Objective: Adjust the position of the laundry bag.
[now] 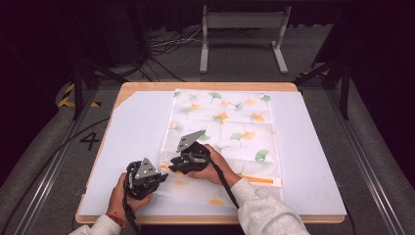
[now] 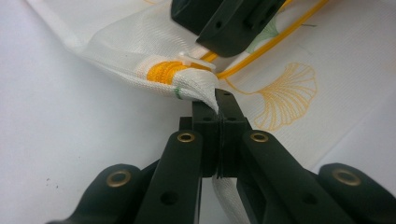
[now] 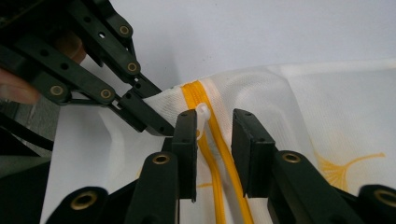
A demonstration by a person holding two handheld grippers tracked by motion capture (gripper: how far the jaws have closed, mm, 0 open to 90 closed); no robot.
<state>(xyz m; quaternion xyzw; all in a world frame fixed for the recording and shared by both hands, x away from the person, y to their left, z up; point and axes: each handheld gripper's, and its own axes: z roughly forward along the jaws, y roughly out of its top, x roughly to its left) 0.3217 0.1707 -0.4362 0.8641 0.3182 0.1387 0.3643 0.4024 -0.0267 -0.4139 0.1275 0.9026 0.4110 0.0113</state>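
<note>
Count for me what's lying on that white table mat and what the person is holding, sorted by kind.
Mesh zipper bag with leaf print: 1
Hand-held gripper: 2, the left clamped on the bag's corner, the right open around the white zipper pull
White mat: 1
Total: 4

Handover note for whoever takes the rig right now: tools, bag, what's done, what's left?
Left tool: shut on the corner of the mesh bag, at the zipper end.
Right tool: open, jaws either side of the white zipper pull and the orange zipper, not pressing on them.
Bag lies flat on the white mat, zipper along the near edge.
Done: corner pinned; the zipper's two sides lie apart below the pull.
Left: probably re-grip the pull and run it along the zipper while the left holds.
</note>
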